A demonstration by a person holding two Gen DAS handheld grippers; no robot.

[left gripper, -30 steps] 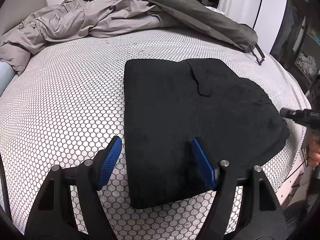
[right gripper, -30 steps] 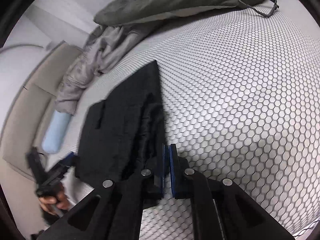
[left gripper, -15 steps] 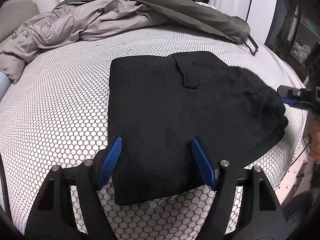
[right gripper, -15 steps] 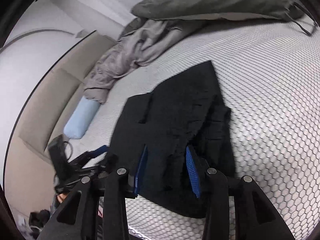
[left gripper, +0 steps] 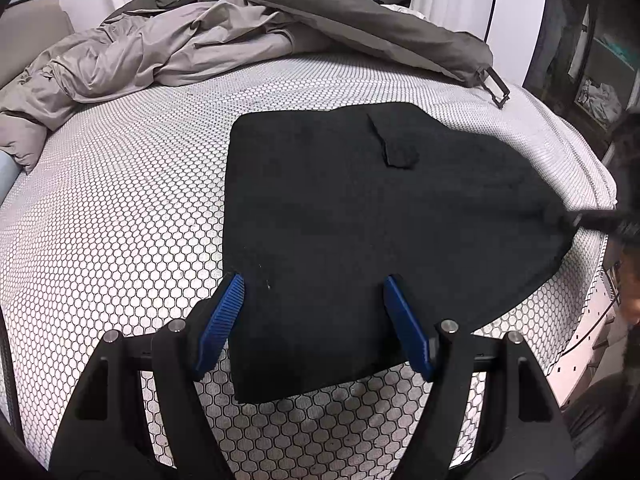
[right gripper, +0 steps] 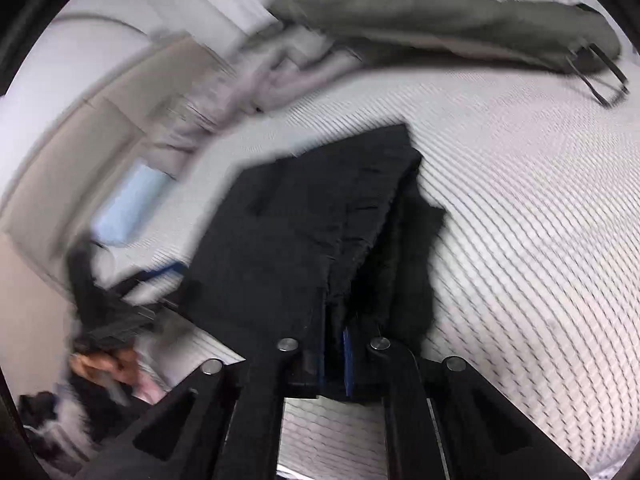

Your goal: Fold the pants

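Honeycomb mattress [left gripper: 120,208]: pants [left gripper: 360,220] folded; left tool [left gripper: 316,312] wide above near edge; right tool [right gripper: 334,356] pinching pants edge.

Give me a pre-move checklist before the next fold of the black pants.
1. Right gripper shut on the black fleece pants: ok.
2. Left gripper gripping cloth: not ok, open over the near edge.
3. Pants lying flat on the white honeycomb-patterned mattress: ok.
4. Right edge layers aligned: not ok, lower layer sticks out.
5. Crumpled grey duvet apart from pants: ok.
6. Right view sharp: not ok, blurred.
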